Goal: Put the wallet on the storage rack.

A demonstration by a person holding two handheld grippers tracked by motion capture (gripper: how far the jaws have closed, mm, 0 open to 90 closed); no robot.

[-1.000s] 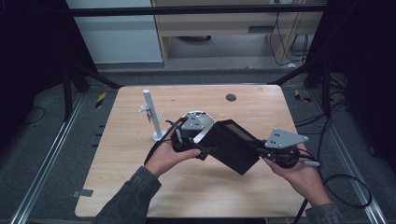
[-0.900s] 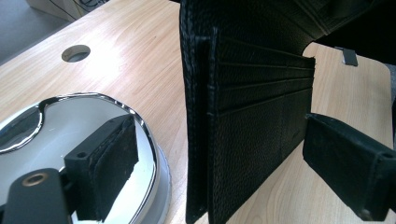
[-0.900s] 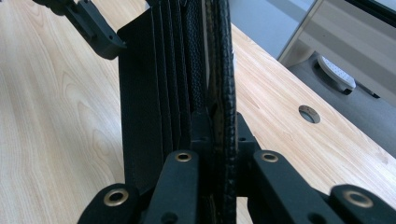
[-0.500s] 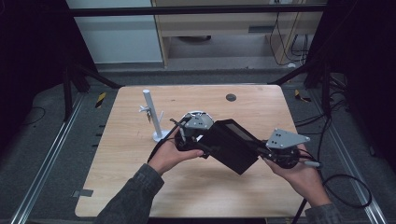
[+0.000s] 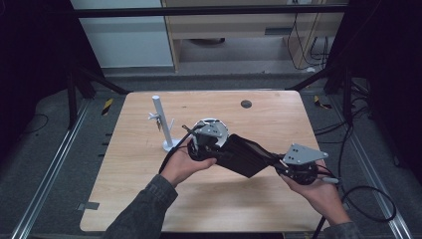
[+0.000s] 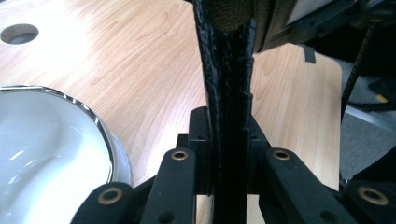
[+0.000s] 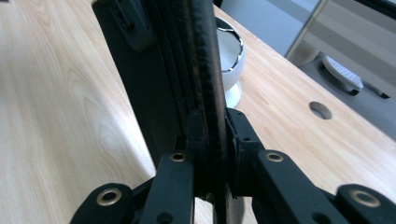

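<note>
Above the table (image 5: 149,199) middle, a black wallet (image 5: 246,155) hangs between both hands, left tongs (image 5: 219,153) having just closed and now clamped on its left edge, right tongs (image 5: 279,164) clamped on its right edge, white stand (image 5: 161,122) just beside the left hand.

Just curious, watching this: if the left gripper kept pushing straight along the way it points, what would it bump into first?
The left gripper is shut on the black bag, having just closed on it, so the bag itself lies first in its path. Beyond it, judging by the high view, comes the right gripper; depth is uncertain.
</note>
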